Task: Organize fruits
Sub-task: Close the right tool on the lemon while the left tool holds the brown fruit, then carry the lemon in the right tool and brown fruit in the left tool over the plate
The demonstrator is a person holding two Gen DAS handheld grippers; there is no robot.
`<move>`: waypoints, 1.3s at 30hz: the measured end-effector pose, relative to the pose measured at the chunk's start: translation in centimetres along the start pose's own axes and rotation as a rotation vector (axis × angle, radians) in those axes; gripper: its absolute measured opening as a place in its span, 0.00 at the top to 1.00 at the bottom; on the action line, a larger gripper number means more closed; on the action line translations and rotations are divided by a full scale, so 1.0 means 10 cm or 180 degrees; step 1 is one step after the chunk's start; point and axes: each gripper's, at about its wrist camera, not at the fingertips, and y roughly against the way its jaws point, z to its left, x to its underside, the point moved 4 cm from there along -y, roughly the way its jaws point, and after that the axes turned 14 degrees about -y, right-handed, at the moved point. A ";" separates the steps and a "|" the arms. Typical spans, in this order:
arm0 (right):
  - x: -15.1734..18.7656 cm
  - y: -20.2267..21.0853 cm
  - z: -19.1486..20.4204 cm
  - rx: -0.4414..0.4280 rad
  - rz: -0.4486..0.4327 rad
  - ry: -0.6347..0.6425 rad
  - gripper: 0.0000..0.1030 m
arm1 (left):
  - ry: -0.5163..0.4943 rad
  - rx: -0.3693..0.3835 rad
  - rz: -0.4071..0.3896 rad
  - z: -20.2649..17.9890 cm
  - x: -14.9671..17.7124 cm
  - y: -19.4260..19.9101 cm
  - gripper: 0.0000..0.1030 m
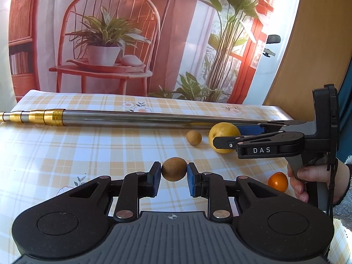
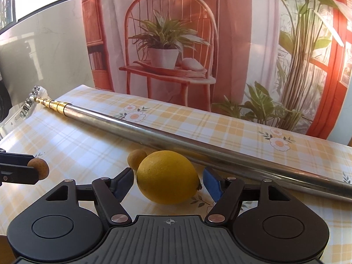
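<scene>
Glossy metal pole [image 2: 176, 136], matt-skinned lemon [image 2: 168, 177]

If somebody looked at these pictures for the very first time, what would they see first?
Probably the big yellow lemon, sitting on the checked tablecloth between the open fingers of the right gripper. Next, the small brown fruit pinched in the left gripper, near the middle of the table. Behind both lies a long shiny metal pole with a gold end, stretched across the cloth.

Metal pole [image 2: 198, 149] blocks far side behind lemon [image 2: 168, 177]; near tablecloth [image 1: 66, 154] open.
</scene>
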 end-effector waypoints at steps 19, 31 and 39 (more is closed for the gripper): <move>0.07 0.05 0.01 0.0018 0.0114 -0.0022 0.43 | -0.0014 0.0000 0.0039 -0.02 0.03 0.05 0.74; 0.27 0.44 0.14 -0.0093 0.0152 -0.0100 0.48 | -0.0038 0.0052 0.0020 -0.12 0.07 0.25 0.74; 0.29 0.43 0.08 -0.0143 0.0223 -0.0230 0.47 | -0.0002 0.0069 0.0073 -0.14 0.12 0.28 0.74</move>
